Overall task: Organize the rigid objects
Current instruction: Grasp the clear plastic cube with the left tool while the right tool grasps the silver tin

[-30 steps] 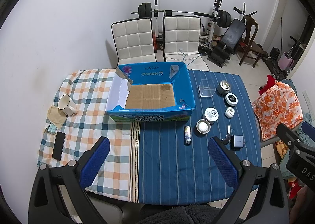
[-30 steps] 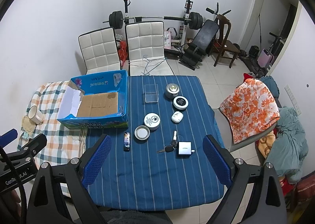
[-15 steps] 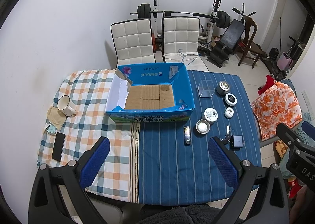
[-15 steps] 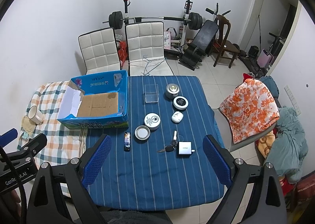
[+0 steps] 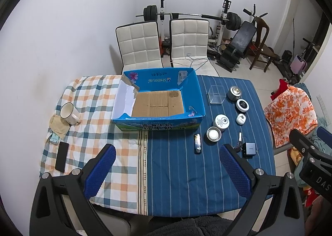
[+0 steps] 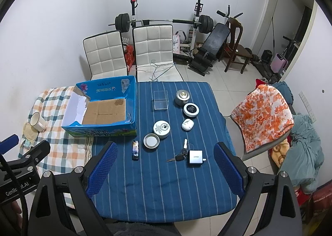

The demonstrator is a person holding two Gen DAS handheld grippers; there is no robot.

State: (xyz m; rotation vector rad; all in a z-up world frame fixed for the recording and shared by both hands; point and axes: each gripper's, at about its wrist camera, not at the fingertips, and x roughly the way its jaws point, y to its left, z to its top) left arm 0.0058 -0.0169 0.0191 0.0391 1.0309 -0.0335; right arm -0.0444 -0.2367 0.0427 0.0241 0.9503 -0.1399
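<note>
While both tools hang high above the table [image 6: 166,194], the left gripper [image 5: 166,171] has its blue-padded fingers [image 5: 99,170] spread wide with nothing between them, and the right gripper [image 6: 165,168] is spread just as wide and equally empty. Taking the blue cardboard box [image 5: 158,99] as the landmark: it sits open-topped near the far edge of the table, straddling the seam between the checked cloth [image 5: 93,111] and the blue striped cloth [image 6: 161,184], with only bare brown cardboard showing inside. All the small rigid items lie outside the box, on the striped cloth to its right. Closest to the box's near right corner is a small dark lighter-like stick [image 6: 135,150], then an open round tin [image 6: 151,141] touching or just beside a white round jar [image 6: 161,129]. Farther right of the box stand a clear plastic cube [image 6: 160,99], a metal round tin [image 6: 182,97], a black-topped round case [image 6: 191,109] and a white earbud case [image 6: 187,124]. Nearer the viewer than those, keys [image 6: 179,156] lie just beside a white charger block [image 6: 195,155]. To the left of the box, on the checked cloth, a white mug [image 5: 69,113] rests on a folded cloth, and a black phone [image 5: 61,156] lies near the table's left edge. Beyond the box stand two white padded chairs [image 5: 141,45].
</note>
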